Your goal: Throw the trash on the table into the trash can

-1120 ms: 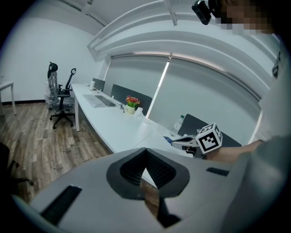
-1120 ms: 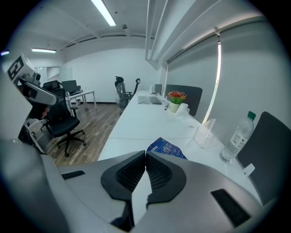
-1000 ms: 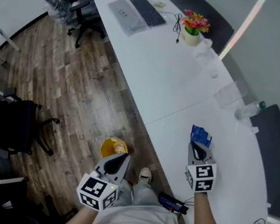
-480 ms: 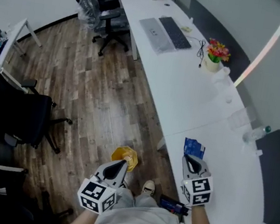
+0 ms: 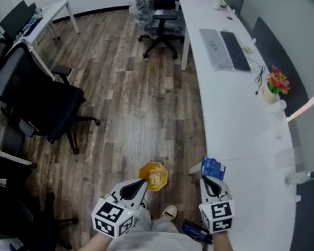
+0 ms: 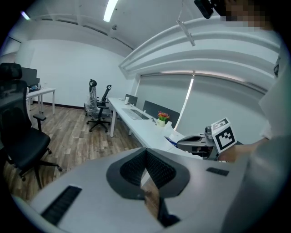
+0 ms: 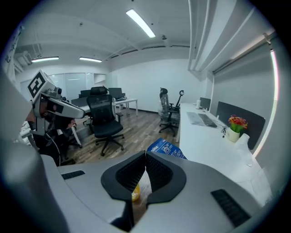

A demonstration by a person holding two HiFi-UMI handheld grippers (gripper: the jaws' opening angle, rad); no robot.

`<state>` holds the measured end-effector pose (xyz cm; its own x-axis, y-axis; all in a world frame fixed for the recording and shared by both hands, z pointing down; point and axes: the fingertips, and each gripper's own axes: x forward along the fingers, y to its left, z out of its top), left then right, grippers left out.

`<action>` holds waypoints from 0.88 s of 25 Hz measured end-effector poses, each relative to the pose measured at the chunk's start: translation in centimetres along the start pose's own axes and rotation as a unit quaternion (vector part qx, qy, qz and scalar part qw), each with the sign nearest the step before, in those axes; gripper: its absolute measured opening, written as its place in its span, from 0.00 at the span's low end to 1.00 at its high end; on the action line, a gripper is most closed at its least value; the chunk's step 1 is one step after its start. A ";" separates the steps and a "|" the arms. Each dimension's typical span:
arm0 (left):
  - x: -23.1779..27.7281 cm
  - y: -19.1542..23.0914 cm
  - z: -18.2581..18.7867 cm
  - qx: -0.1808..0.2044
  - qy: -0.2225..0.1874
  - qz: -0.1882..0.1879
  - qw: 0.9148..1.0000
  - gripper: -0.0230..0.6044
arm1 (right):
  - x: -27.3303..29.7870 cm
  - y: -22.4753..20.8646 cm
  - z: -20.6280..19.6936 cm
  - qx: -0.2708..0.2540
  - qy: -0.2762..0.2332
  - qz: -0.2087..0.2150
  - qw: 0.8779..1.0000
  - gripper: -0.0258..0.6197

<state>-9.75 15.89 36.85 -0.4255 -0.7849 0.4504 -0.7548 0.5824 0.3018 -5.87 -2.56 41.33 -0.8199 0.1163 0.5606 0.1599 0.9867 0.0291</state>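
The left gripper has its ribbed black jaws pinched together on a crumpled, glossy yellow wrapper. The wrapper hangs over the wood-plank floor, just off the curved edge of the long, smooth white desk. The right gripper has its jaws closed thin on a flat blue packet with white print, whose corner stands above the tips, right at the desk's edge. 1 black padded swivel chair stands well apart from the desk.
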 end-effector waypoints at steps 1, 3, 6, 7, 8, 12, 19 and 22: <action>-0.4 0.5 -0.1 -0.003 -0.002 0.005 1.000 0.04 | 0.6 0.9 0.4 -0.004 -0.001 0.011 1.000 0.09; -0.9 1.6 -0.4 -0.009 -0.004 0.016 1.000 0.04 | 1.9 2.4 1.1 -0.010 -0.005 0.032 0.999 0.09; -1.3 2.7 -1.2 -0.020 -0.006 0.033 0.999 0.04 | 3.5 4.3 1.5 -0.021 -0.006 0.060 0.998 0.09; -1.6 3.0 -1.4 -0.024 -0.007 0.038 0.999 0.04 | 3.9 4.9 1.6 -0.026 -0.005 0.070 0.997 0.09; -1.9 3.3 -1.6 -0.027 -0.009 0.043 0.999 0.04 | 4.4 5.6 1.7 -0.030 -0.005 0.079 0.996 0.09; -2.9 4.7 -2.1 -0.037 -0.013 0.057 0.998 0.04 | 6.2 7.8 2.1 -0.039 0.000 0.114 0.993 0.09; -2.7 7.6 -4.4 -0.051 0.000 0.078 0.996 0.04 | 10.5 9.8 -0.8 -0.046 0.038 0.151 0.987 0.09; -1.8 9.0 -5.1 -0.055 0.003 0.082 0.995 0.04 | 12.1 10.6 -2.5 -0.045 0.054 0.164 0.984 0.09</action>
<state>-13.20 23.59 43.03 -0.5353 -0.6758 0.5067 -0.6154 0.7229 0.3140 -12.76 9.02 50.50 -0.6538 0.4083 0.6371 0.4580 0.8837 -0.0963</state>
